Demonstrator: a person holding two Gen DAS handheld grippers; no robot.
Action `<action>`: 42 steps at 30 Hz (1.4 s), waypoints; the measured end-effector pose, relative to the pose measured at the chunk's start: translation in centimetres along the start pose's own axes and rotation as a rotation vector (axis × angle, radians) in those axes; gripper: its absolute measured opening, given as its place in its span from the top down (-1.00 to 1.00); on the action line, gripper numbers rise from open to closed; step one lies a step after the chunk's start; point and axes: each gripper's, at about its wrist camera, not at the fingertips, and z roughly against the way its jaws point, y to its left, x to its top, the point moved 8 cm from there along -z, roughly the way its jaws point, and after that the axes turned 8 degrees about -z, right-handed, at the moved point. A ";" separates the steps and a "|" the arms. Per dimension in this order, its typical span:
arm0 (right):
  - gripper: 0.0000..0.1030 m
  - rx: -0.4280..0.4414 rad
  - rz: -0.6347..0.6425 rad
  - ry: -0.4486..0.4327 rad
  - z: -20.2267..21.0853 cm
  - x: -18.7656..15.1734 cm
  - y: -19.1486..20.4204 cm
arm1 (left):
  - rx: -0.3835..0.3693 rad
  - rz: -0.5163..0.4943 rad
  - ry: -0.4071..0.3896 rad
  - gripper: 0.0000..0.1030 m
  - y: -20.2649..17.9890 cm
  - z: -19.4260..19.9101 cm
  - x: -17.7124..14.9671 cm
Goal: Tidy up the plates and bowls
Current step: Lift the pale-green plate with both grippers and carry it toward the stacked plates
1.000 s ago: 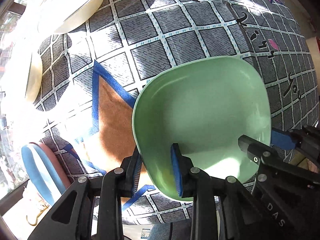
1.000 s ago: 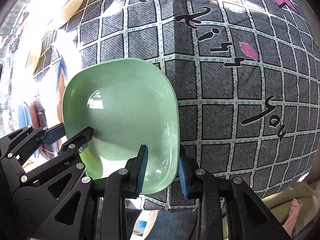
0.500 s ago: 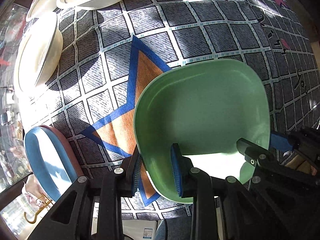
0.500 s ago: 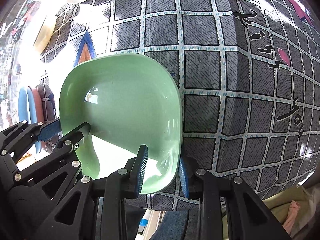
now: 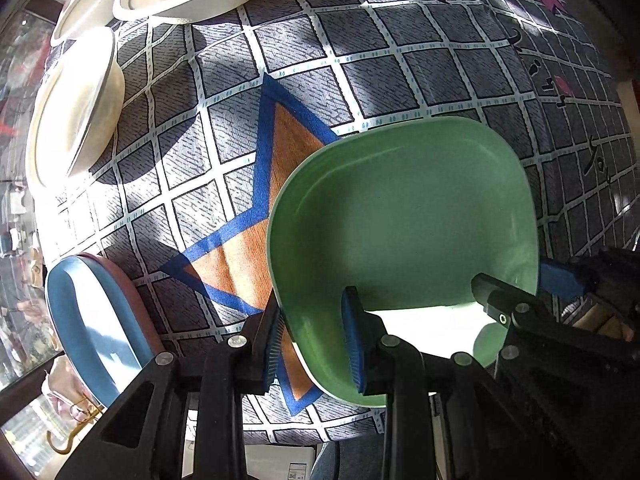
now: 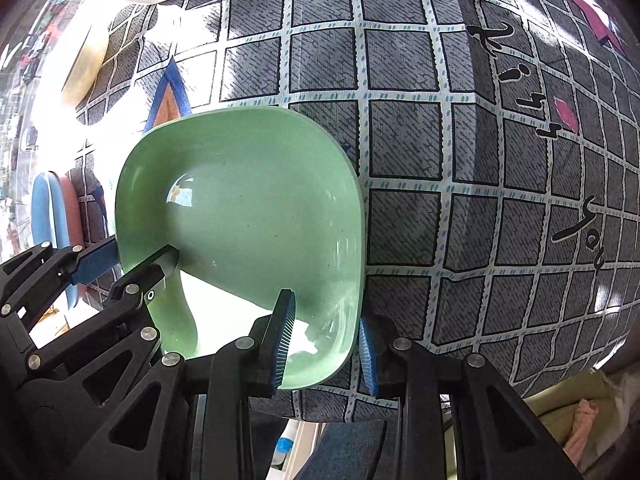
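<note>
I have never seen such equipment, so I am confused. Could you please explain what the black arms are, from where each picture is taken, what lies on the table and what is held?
There is no robot here. A person holds one two-finger gripper in each hand, and a camera on each gripper looks forward along its fingers. So one picture comes from the left gripper, the other from the right gripper. Both are shut on opposite rims of the same green plate, carrying it above a table covered by a grey checked tablecloth. On the cloth lie several cream plates or bowls, far left, and a blue plate stacked on a pink one, near left.
</note>
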 end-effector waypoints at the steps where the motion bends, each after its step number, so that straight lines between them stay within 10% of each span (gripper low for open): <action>1: 0.36 -0.002 0.001 -0.002 0.0 0.0 0.0 | -0.002 0.004 -0.003 0.42 1.2 0.2 -0.1; 23: 0.36 0.040 -0.026 0.035 0.0 -1.2 1.4 | -0.009 0.002 -0.010 0.41 1.8 0.1 -1.5; 42: 0.36 0.126 0.162 0.039 3.6 -3.2 13.3 | 0.058 0.191 -0.032 0.41 16.7 3.0 -11.1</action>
